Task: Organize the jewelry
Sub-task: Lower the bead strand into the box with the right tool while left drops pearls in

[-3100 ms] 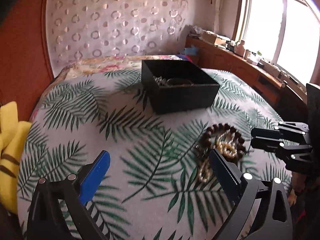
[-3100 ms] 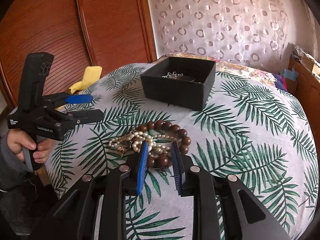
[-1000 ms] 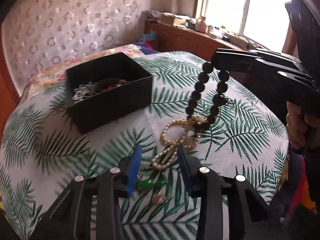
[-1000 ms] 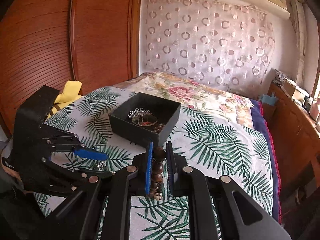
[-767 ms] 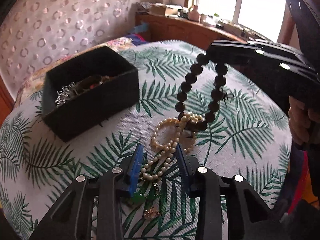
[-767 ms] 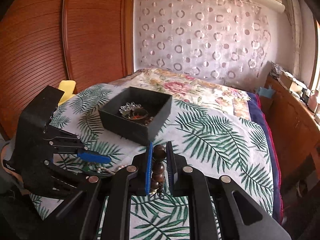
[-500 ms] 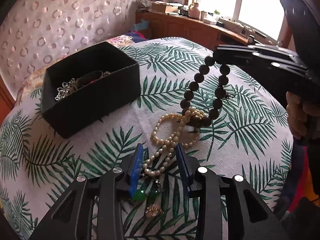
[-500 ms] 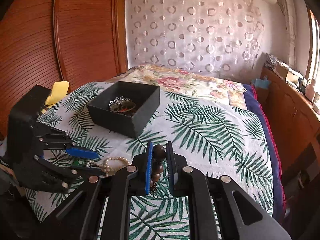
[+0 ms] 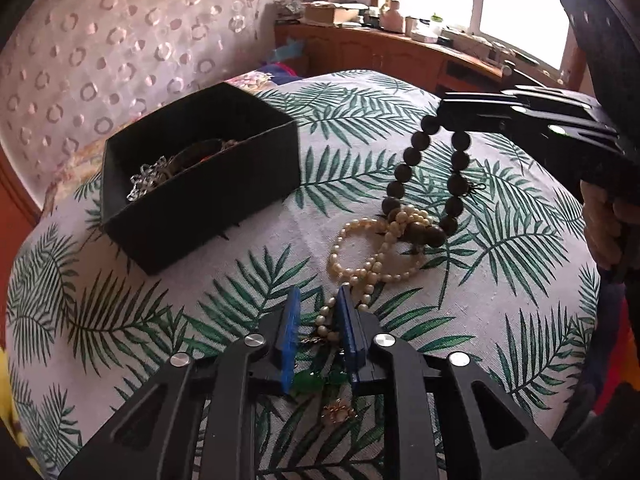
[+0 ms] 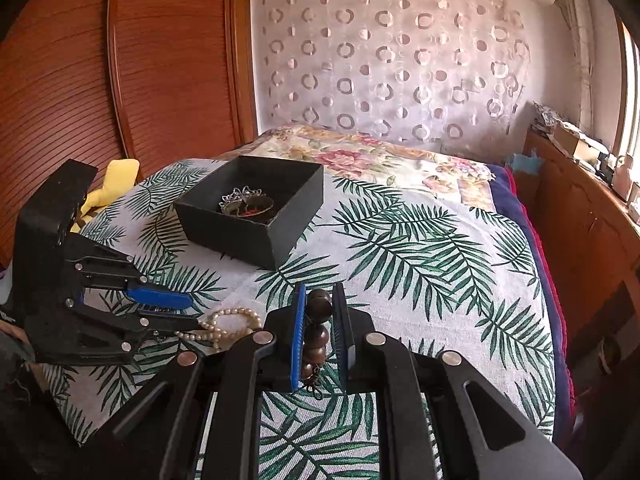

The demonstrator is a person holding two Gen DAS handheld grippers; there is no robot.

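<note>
Right gripper [image 10: 319, 312] pinches the dark bead bracelet [image 9: 424, 184] — lifted; left gripper [image 9: 319, 312] clamps the pearl strand [image 9: 372, 256]

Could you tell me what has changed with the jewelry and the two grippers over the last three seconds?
The right gripper has shut on the dark bead bracelet and lifted its top off the bedspread; its bottom still snags the pearl strand. The left gripper, open before, has narrowed around the strand's near end. The black box stayed put.
</note>
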